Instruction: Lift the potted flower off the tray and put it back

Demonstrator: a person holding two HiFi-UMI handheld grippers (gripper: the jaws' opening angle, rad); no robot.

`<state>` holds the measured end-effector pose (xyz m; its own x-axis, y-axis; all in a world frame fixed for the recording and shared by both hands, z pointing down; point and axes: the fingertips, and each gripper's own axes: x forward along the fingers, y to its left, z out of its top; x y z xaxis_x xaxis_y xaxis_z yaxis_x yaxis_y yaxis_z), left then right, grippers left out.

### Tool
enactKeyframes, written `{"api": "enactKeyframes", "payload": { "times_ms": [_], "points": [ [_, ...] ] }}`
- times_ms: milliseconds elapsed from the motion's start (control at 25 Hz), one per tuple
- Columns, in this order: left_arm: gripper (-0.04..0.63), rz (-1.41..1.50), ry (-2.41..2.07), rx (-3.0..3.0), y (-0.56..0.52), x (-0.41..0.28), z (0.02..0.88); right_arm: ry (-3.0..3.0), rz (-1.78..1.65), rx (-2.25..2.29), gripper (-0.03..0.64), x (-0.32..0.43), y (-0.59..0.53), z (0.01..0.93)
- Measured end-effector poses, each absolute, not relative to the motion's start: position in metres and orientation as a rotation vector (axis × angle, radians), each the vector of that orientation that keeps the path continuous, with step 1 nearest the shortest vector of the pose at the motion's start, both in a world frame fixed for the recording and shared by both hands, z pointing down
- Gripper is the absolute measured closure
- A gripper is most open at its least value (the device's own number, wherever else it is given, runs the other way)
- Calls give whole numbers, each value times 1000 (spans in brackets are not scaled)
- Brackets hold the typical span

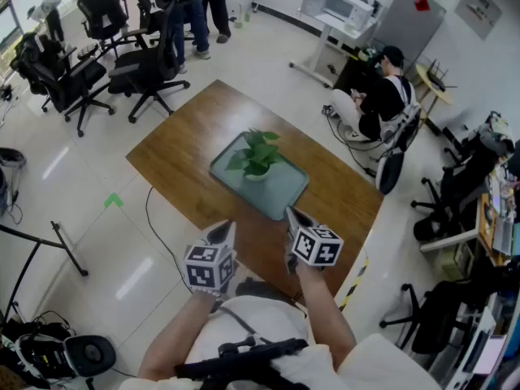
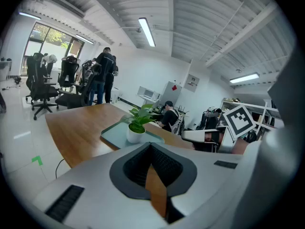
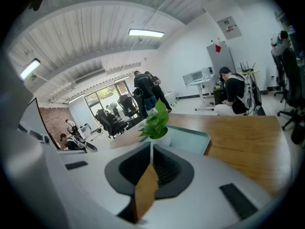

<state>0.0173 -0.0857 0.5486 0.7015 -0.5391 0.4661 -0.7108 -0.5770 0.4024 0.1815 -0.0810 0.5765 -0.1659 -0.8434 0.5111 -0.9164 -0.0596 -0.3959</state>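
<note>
A potted flower [image 1: 257, 159] with green leaves and a white pot stands on a teal tray [image 1: 282, 193] in the middle of a wooden table [image 1: 179, 157]. Both grippers hover over the table's near edge, short of the tray and apart from the pot. My left gripper [image 1: 221, 232] and my right gripper [image 1: 295, 216] each show a single pointed tip, jaws together, nothing held. In the left gripper view the pot [image 2: 136, 134] stands ahead on the tray [image 2: 112, 133], beyond the shut gripper [image 2: 150, 147]. In the right gripper view the plant [image 3: 156, 123] rises just past the shut gripper [image 3: 151, 150].
Office chairs [image 1: 142, 63] and standing people [image 1: 195, 10] are beyond the table's far left. A seated person [image 1: 382, 100] is at the far right by a desk. A black cable [image 1: 158, 234] runs over the floor at the table's left, near a green floor mark [image 1: 114, 201].
</note>
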Motion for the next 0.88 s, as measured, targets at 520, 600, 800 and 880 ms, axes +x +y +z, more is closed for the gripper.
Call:
{"api": "enactKeyframes", "payload": {
  "times_ms": [520,600,800,880],
  "points": [
    [600,420,-939,2376,-131,48,545,-2039,1136,1918,489,209,-184,610],
    [600,433,-934,2375,-136,55,547,-2015,1193,1927,489,215,-196,622],
    [600,447,-942,2359,-144,63,559,-1977,1332,1919,463,218,-219,658],
    [600,446,-954,2342,-145,63,562,-1979,1391,1909,462,217,-228,669]
  ]
}}
